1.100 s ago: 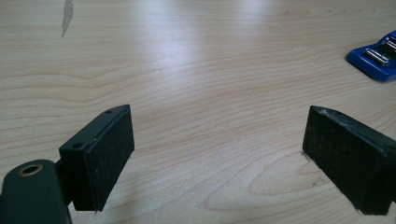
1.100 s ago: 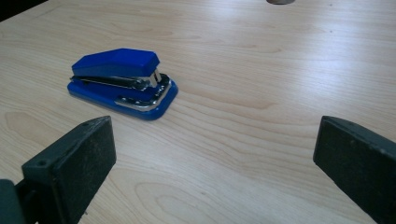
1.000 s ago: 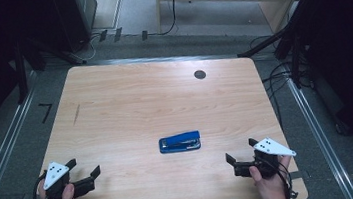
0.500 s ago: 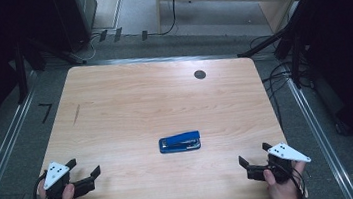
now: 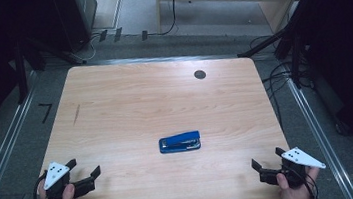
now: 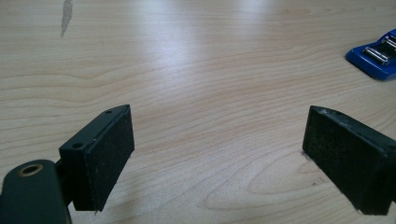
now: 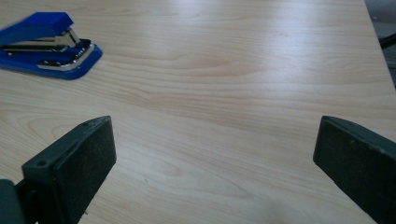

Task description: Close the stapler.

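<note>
Left gripper (image 5: 88, 175) and right gripper (image 5: 264, 167) both jaws wide, empty, parked at near table (image 5: 129, 100) corners flanking blue stapler (image 5: 180, 142), likely staged for pickup.

Table (image 5: 129, 100): light wood-grain top, rounded corners, small dark round cap (image 5: 200, 74) near the far edge. Contents: one blue stapler (image 5: 180, 142), lying flat, slightly nearer the front edge.

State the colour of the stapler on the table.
The stapler is blue with silver metal parts, clearest in the right gripper view.
</note>
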{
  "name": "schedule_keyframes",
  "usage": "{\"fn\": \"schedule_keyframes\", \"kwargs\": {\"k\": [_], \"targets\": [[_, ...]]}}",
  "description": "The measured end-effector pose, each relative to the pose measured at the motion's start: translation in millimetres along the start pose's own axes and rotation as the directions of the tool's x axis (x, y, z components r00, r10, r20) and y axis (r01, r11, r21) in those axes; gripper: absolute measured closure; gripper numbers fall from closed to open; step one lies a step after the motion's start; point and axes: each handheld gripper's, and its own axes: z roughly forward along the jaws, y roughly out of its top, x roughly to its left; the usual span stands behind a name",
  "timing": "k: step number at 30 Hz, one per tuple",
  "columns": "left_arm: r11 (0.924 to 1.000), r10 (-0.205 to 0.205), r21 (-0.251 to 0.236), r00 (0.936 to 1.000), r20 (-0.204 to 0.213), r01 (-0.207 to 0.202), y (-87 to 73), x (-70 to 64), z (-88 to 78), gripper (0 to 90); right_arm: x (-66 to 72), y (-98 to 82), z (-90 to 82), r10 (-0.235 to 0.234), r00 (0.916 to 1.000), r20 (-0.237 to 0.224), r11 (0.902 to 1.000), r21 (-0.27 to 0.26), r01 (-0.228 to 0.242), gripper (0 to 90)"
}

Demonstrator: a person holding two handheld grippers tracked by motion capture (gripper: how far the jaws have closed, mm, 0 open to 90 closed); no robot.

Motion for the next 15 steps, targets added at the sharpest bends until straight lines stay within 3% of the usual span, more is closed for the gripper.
{"fn": "schedule_keyframes", "kwargs": {"k": [15], "targets": [[1.0000, -0.001, 0.000, 1.0000, 0.004, 0.001, 0.0, 0.2, 0.1, 9.6, -37.7, -13.8, -17.7, 0.064, 0.9964, 0.056, 0.9975, -0.032, -0.062, 0.0]]}}
